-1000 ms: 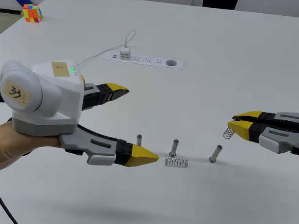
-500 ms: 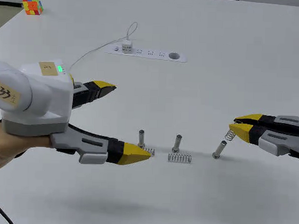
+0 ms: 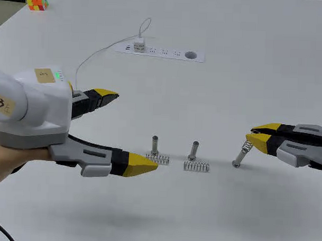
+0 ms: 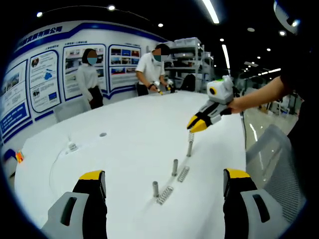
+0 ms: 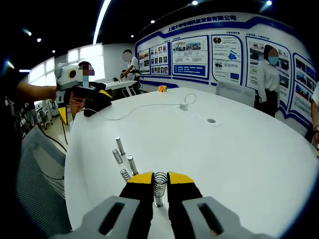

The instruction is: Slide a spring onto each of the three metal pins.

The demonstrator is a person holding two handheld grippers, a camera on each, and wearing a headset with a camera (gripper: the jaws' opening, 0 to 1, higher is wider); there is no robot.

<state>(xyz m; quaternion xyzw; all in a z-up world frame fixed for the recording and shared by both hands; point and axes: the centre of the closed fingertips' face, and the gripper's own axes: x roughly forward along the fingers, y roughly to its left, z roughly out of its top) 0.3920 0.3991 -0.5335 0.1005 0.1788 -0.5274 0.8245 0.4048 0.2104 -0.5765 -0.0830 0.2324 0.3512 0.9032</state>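
The R tongs (image 3: pixel 249 132), pinching a spring (image 3: pixel 246 147), came down, & now the spring's end is on the tip of the right pin (image 3: pixel 238 159), which leans. L tongs (image 3: pixel 137 129) are spread wide. 2 more springs (image 3: pixel 158 159) lie on the counter (image 3: pixel 231 91), so it looks like 1 is nearly on, 2 to go.

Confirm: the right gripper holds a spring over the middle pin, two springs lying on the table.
Wrong pin: in the head view, the right gripper holds the spring over the end pin nearest it. Two springs lie on the table.

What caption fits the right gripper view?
Right gripper holds a spring over the nearest pin; two springs lie loose.
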